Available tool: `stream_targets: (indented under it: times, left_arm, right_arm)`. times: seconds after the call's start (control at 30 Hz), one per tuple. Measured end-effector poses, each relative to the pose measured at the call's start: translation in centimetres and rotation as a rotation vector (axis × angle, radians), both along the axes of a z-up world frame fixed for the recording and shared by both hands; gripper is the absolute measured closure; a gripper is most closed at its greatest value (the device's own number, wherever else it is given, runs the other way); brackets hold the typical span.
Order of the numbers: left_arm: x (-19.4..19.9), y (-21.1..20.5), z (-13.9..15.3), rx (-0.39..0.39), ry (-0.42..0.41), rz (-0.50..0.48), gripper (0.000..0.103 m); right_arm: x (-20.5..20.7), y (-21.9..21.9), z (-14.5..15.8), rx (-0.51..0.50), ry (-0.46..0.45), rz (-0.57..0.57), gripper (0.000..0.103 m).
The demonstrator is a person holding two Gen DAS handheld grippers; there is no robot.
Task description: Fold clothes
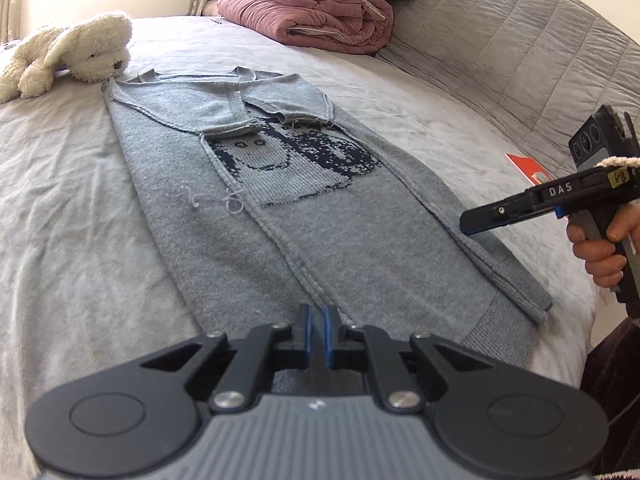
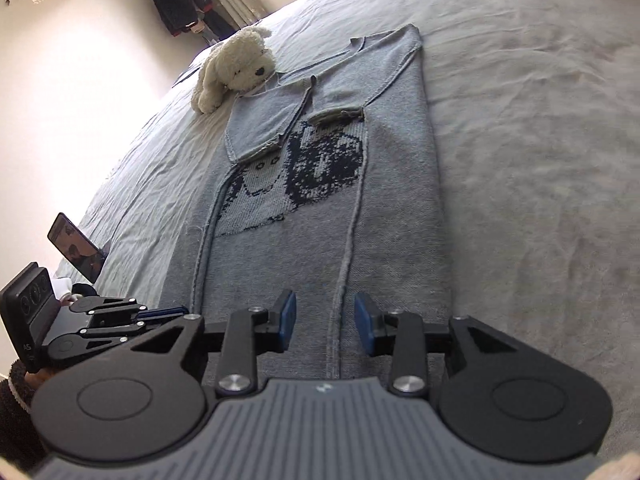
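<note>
1. Two grippers work the near hem of the grey knit sweater point(image 1: 320, 240), which lies flat on the bed point(image 1: 80, 200), its collar toward the white plush dog point(image 1: 72, 48).
2. My left gripper point(image 1: 318, 336) has its blue pads nearly together over the hem; whether cloth is pinched between them I cannot tell.
3. My right gripper point(image 2: 325, 326) stands partly apart, straddling a raised seam point(image 2: 344, 260) with nothing clamped.
4. To do this well, I think both should grab the hem at matching depth — then lift evenly toward the collar so the fold lands square.
5. The sweater is inside out — seams exposed, both sides and sleeves folded inward, a dark reversed pattern point(image 1: 296, 160) in the centre, loose threads beside it.
</note>
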State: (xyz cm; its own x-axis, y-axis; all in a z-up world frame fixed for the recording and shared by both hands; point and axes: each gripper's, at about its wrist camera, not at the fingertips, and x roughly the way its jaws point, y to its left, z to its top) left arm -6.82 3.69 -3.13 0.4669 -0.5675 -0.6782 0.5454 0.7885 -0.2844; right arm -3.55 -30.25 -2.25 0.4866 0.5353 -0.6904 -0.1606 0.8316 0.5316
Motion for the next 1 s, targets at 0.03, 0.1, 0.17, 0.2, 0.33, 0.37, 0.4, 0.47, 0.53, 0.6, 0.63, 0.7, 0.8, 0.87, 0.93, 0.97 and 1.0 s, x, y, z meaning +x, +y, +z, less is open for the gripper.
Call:
stream_targets:
  times: [0.03,0.1,0.17,0.2,0.33,0.37,0.4,0.47,0.53,0.6,0.63,0.7,0.8,0.87,0.93,0.97,1.0]
  left_arm:
    - [-0.2,0.2,0.0,-0.01,0.005,-0.005,0.097]
    - [-1.0,0.3,0.0,-0.014,0.007,-0.034,0.097]
    - [-2.0,0.4,0.1,-0.006,0.009,-0.085,0.097]
    - [-2.7,0.4,0.1,-0.002,0.009,-0.114,0.097]
    - [-5.1,0.8,0.2,-0.005,0.01,-0.205,0.097]
    - [-5.5,0.8,0.2,-0.012,0.015,-0.221,0.097]
    - [-5.8,0.8,0.3,-0.017,0.019,-0.241,0.097]
    - [-6.4,0.5,0.6,-0.021,0.036,-0.296,0.097]
    - [-7.0,0.0,1.0,-0.017,0.046,-0.349,0.097]
    - [-7.3,-0.2,1.4,-0.023,0.045,-0.386,0.097]
    - [-7.2,-0.2,1.7,-0.036,0.042,-0.39,0.097]
    - [-6.8,0.3,2.3,-0.073,0.033,-0.371,0.097]
    - [-5.9,1.2,2.8,-0.082,0.03,-0.317,0.097]
    - [-5.4,1.8,2.7,-0.076,0.035,-0.288,0.097]
    - [-4.9,2.0,2.1,-0.071,0.058,-0.267,0.096]
    - [-4.8,2.0,1.7,-0.066,0.077,-0.266,0.096]
    - [-4.7,1.8,1.1,-0.059,0.101,-0.274,0.096]
  right_arm:
    - [-0.3,-0.4,-0.4,0.019,0.019,0.002,0.068]
    - [-1.3,-1.3,-0.6,0.055,0.031,0.016,0.072]
    - [-2.4,-1.8,-0.3,0.069,0.032,0.045,0.073]
    - [-3.0,-2.0,-0.2,0.07,0.03,0.066,0.073]
    - [-5.8,-2.3,0.2,0.047,-0.004,0.154,0.072]
    - [-6.5,-2.3,0.4,0.036,-0.013,0.176,0.072]
    - [-7.2,-2.1,0.6,0.026,-0.022,0.204,0.072]
    - [-8.1,-1.5,0.8,0.018,-0.036,0.262,0.067]
    - [-8.6,-1.2,1.1,0.018,-0.042,0.301,0.067]
    - [-8.4,-1.4,1.2,0.048,-0.041,0.301,0.067]
    - [-8.3,-1.5,1.3,0.067,-0.041,0.298,0.067]
    - [-7.8,-1.8,1.4,0.087,-0.039,0.277,0.067]
    - [-7.0,-2.3,1.2,0.085,-0.024,0.249,0.066]
    - [-6.7,-2.6,1.1,0.076,-0.019,0.244,0.066]
    - [-6.4,-3.0,1.1,0.075,-0.022,0.235,0.066]
    - [-6.3,-3.4,1.1,0.081,-0.022,0.223,0.066]
    - [-6.2,-3.7,1.0,0.089,-0.018,0.209,0.066]
